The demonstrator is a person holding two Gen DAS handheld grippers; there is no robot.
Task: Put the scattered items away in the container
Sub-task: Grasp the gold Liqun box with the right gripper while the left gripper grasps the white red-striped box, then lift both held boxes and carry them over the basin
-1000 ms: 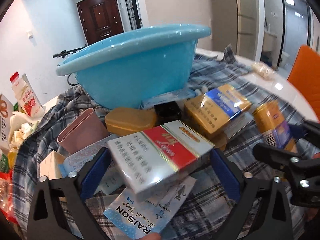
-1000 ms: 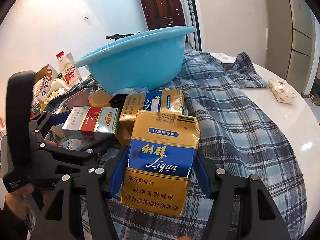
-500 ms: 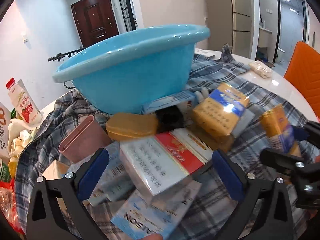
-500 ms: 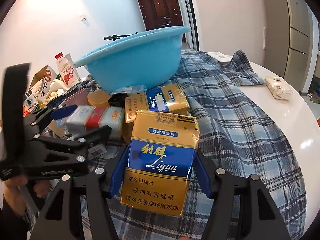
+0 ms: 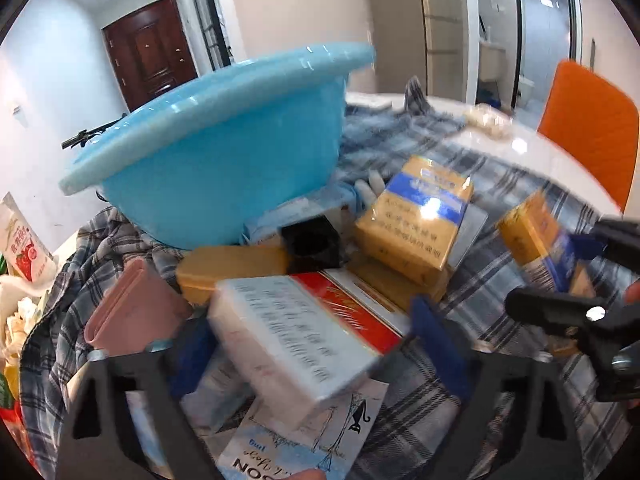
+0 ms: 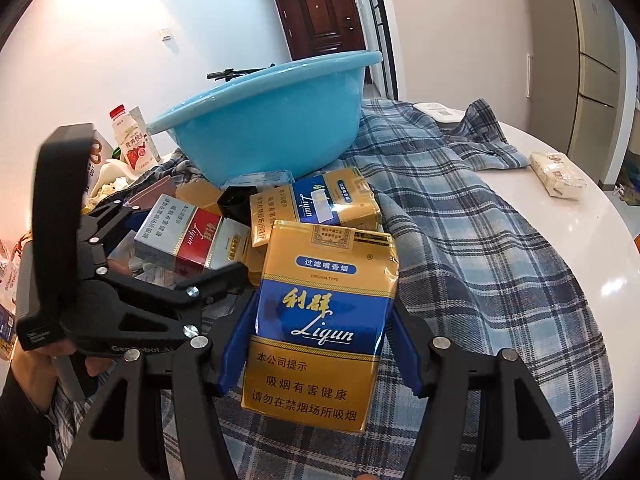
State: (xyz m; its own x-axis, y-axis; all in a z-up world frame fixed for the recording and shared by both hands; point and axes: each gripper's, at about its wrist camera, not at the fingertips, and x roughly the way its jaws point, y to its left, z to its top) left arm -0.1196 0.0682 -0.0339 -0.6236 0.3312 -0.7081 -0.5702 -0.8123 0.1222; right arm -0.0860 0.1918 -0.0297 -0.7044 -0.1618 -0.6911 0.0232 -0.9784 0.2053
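Note:
My left gripper (image 5: 316,344) is shut on a white-and-red cigarette carton (image 5: 304,336) and holds it lifted and tilted, just in front of the blue basin (image 5: 224,160). My right gripper (image 6: 320,344) is shut on a gold-and-blue Liqun carton (image 6: 324,320), held up above the plaid cloth (image 6: 480,264). The basin also shows in the right wrist view (image 6: 272,120), beyond the pile. The left gripper with its carton (image 6: 192,240) shows at the left of that view.
A second gold-and-blue carton (image 5: 416,220), a yellow case (image 5: 232,272), a black cube (image 5: 312,240), a pink pouch (image 5: 132,312) and a Raison pack (image 5: 304,440) lie before the basin. A milk bottle (image 6: 134,144) stands left; an orange chair (image 5: 588,128) right.
My left gripper has lifted and tilted the white-and-red carton toward the basin. My right gripper has raised the gold-and-blue carton slightly.

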